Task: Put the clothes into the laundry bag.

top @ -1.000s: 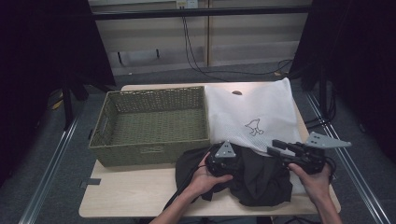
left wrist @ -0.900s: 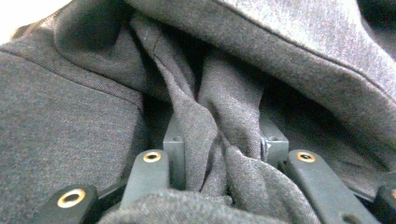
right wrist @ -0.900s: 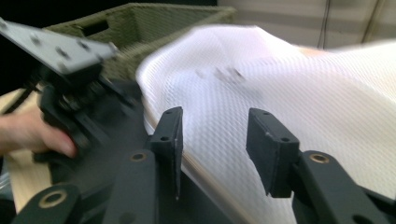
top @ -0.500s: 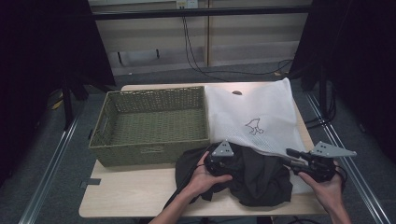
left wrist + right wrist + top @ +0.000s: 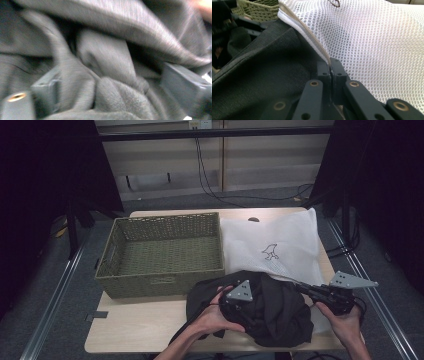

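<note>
A black garment [image 5: 280,315] lies crumpled at the table's front, partly over the near edge of a white mesh bag [image 5: 272,245] with a small bird print. My left gripper [image 5: 248,319] is buried in the garment. In the left gripper view its jaws [image 5: 110,95] stand wide apart with folds of the dark cloth [image 5: 112,57] loose between them; they have just been opening. My right gripper [image 5: 298,286] has just been closing and is shut on the mesh bag's zipped edge [image 5: 331,67], where white mesh [image 5: 374,45] meets the black garment [image 5: 269,75].
A green woven basket [image 5: 160,280] stands on the left half of the wooden table [image 5: 140,325], its front wall close to the garment. Its rim [image 5: 257,6] shows in the right gripper view. Dark stands and cables flank the table.
The right gripper's jaws have come together on the bag's edge and that hand has shifted slightly right. The left hand has stayed in the garment.
</note>
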A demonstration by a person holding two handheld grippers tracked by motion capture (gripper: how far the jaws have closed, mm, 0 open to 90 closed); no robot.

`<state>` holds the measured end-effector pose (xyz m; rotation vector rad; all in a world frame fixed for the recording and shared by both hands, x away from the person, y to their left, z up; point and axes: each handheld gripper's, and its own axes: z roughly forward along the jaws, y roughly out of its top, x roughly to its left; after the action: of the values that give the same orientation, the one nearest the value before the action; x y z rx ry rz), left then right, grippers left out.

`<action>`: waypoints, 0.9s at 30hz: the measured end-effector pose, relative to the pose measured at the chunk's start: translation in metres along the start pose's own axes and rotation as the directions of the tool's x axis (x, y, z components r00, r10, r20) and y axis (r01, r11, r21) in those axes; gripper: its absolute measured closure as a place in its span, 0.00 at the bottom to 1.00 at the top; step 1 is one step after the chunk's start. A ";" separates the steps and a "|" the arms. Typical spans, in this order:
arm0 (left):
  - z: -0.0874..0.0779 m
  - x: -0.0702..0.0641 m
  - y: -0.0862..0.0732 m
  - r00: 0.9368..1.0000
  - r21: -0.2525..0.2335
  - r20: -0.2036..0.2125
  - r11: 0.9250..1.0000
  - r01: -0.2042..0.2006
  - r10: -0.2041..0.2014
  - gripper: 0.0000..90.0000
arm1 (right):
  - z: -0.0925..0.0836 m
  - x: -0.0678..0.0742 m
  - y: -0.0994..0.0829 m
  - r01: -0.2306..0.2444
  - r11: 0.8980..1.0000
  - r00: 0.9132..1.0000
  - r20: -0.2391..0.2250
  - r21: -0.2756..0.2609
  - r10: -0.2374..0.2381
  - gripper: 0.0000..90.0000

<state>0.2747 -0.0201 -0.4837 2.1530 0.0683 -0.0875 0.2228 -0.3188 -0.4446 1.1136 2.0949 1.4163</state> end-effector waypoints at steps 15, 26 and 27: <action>0.014 -0.010 -0.006 0.970 0.099 -0.222 0.992 -0.084 0.104 0.60 | -0.002 0.008 0.007 0.005 1.000 1.000 -0.022 -0.005 -0.005 0.99; -0.026 0.010 0.017 0.988 -0.150 -0.104 0.984 0.096 -0.112 0.80 | -0.010 0.019 0.028 0.028 0.998 0.998 -0.055 -0.064 -0.031 0.99; -0.029 0.011 0.020 0.987 -0.153 -0.118 0.984 0.088 -0.106 0.81 | -0.009 0.020 0.030 0.030 0.997 0.998 -0.059 -0.070 -0.034 0.99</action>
<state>0.2881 -0.0069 -0.4518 2.0053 0.2462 -0.0023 0.2163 -0.3035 -0.4111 1.0186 2.0779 1.5131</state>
